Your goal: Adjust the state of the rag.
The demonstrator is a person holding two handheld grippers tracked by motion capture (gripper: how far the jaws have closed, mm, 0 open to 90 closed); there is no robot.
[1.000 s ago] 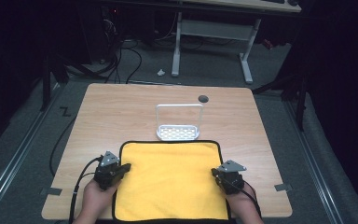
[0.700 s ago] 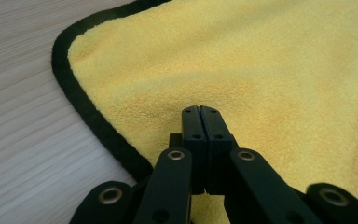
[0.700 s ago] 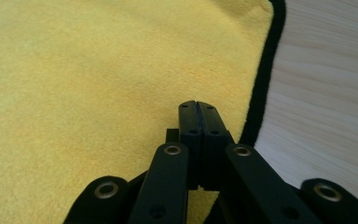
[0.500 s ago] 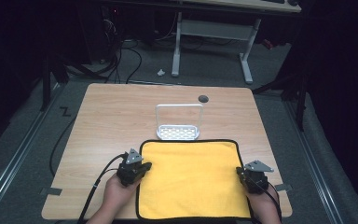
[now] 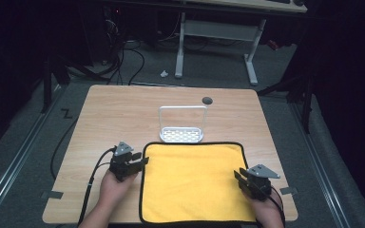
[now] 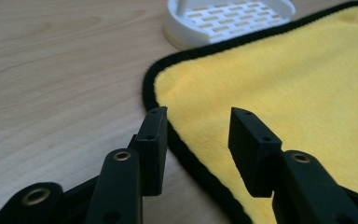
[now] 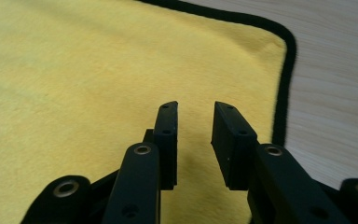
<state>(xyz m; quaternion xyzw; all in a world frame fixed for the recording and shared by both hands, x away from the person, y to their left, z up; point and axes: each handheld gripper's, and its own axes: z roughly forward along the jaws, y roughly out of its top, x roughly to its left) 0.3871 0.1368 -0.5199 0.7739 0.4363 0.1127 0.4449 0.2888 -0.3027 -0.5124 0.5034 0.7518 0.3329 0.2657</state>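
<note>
A yellow cloth [image 5: 195,183] with a black hem lies flat on the front half of the wooden table [image 5: 119,114]. My left gripper [image 5: 140,163] sits at the cloth's left edge. Its jaws have just been opening and stand apart over the hem [image 6: 177,135], with nothing pinched. My right gripper [image 5: 240,178] hovers at the right edge. Its jaws have also just been opening and are apart above the yellow pile [image 7: 98,84], gripping nothing. In each gripper view, the left gripper [image 6: 198,114] and the right gripper [image 7: 195,106] show a clear gap between the jaws.
A white slotted rack [image 5: 182,124] with an upright wire frame stands just behind the cloth's far edge, and its base [image 6: 233,18] is close ahead of the left gripper. A dark round hole [image 5: 207,100] marks the table's back. Cables trail off the left front.
Both grippers dragged the cloth to the right, then their jaws opened and let go of its edges. The cloth now lies still; the left gripper has shifted slightly away.
</note>
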